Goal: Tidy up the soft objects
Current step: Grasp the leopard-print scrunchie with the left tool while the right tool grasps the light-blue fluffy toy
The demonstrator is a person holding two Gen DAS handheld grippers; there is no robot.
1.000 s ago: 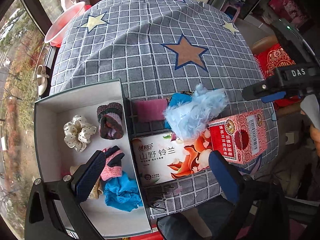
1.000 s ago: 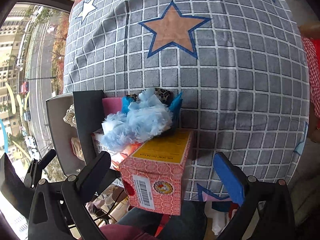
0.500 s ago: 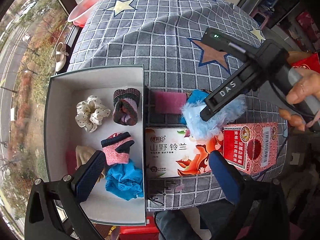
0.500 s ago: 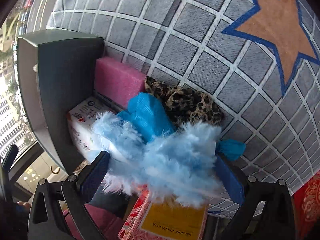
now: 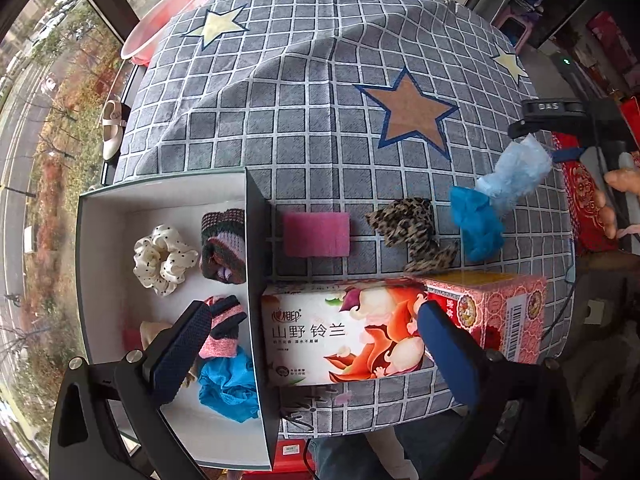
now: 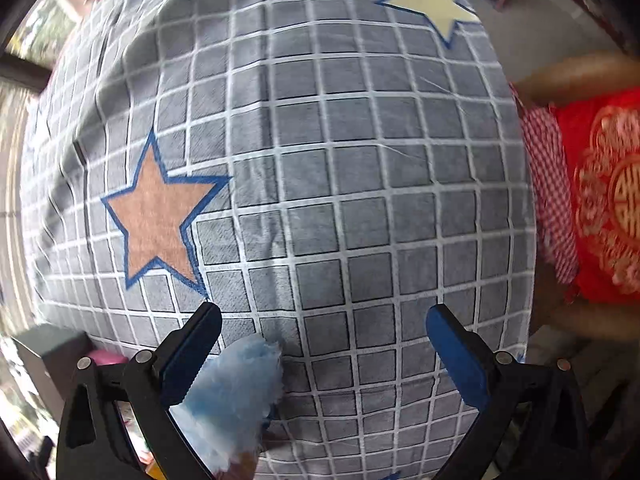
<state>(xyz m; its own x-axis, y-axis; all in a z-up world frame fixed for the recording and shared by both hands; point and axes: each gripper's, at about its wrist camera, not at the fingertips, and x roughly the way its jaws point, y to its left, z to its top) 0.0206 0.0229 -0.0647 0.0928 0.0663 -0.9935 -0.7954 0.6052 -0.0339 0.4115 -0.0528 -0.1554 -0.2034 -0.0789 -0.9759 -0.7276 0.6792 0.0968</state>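
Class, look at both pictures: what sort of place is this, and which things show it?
Probably a home, high up by a window: a star-patterned tablecloth, a tissue box, a shoe on the sill, with street and trees below.

Right wrist view motion-blurred; pale blue fluffy item (image 6: 236,396) cut off by bottom edge. Beige item (image 5: 154,330) in box (image 5: 160,196) mostly hidden behind left gripper finger (image 5: 182,354).
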